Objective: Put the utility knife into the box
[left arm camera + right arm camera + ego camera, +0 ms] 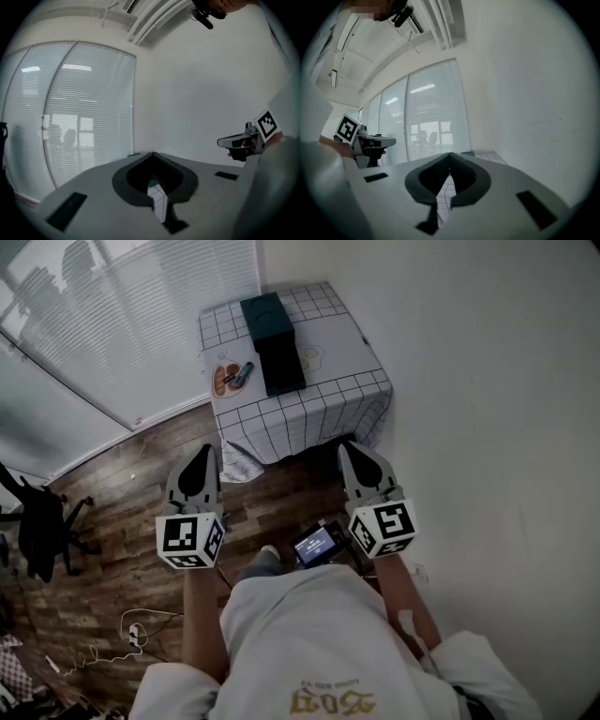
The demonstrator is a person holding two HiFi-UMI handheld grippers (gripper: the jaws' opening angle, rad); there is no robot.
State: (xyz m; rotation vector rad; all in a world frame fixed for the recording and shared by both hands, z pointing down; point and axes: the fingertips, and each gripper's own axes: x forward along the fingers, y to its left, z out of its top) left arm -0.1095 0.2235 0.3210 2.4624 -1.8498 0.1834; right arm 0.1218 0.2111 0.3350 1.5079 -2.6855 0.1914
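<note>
At floor level, nearest: person in a white shirt standing on brown wood-plank flooring (112, 521), one tool in each hand, both held out level ahead.

Left gripper (205, 450): grey jaws drawn fully together, tips meeting, nothing between them. Marker cube sits over the hand.

Right gripper (344, 444): jaws likewise closed tip to tip and empty. The two tools are side by side and well apart, both pointing toward the table.

Small black device with a lit screen (317, 545) at the person's waist, between the hands.

Left of the person: black office chair (42, 521); loose white cable (131, 632) on the planks.

Further on: small square table under a white cloth with a black grid (361, 371), pushed into the corner by the white wall (487, 381).

On the cloth: dark teal rectangular box (266, 315) at the far side, with a flat black rectangular piece (281, 365) touching its near end; lid or tray, cannot tell.

Slim blue-green and red utility knife (241, 374) lies outside the box, just left of the black piece, across an orange-brown patch.

Behind: white slatted window blinds (122, 315).
</note>
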